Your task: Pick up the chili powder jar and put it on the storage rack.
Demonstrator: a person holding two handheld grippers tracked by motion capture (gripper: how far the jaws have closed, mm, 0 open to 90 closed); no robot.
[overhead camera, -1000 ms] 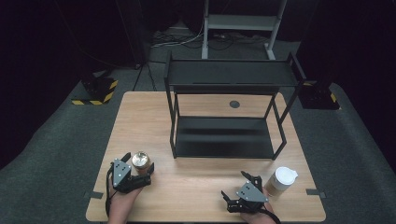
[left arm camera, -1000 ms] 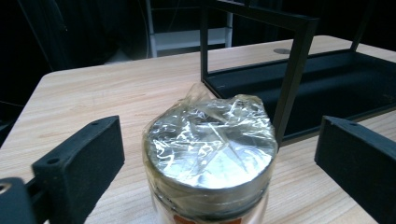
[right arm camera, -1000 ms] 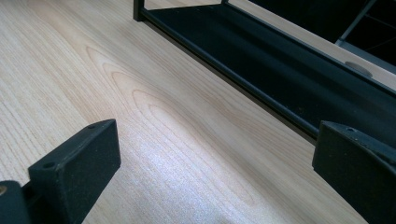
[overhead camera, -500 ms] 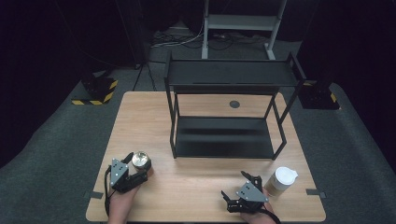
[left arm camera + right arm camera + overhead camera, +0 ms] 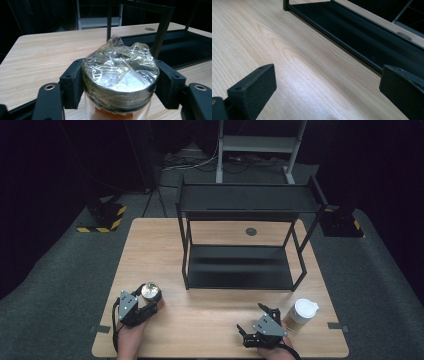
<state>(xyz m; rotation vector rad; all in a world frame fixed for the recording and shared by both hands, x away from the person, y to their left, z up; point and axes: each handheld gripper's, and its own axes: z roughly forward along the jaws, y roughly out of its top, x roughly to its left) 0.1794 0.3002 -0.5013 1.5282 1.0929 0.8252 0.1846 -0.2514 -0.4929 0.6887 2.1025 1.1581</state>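
Observation:
A small jar point(image 5: 151, 292) with a metal lid under crinkled clear film and orange contents stands near the table's front left corner. My left gripper point(image 5: 149, 301) has just been closing and is now shut on it. In the left gripper view both black pads point(image 5: 72, 82) press the jar point(image 5: 120, 75) just under its lid. My right gripper point(image 5: 252, 320) rests open at the front right, its jaws wide apart over bare wood point(image 5: 312, 75). A white lidded cup point(image 5: 303, 312) stands just to its right, apart from it.
A black two-level metal rack point(image 5: 240, 240) occupies the middle and back of the wooden table point(image 5: 155, 250). Its lower tray lies beyond both grippers. A round grommet point(image 5: 251, 231) sits in the tabletop behind it. Dark floor surrounds the table.
The left gripper's jaws have closed in onto the jar. Neither hand has shifted, and the right gripper and cup are as before.

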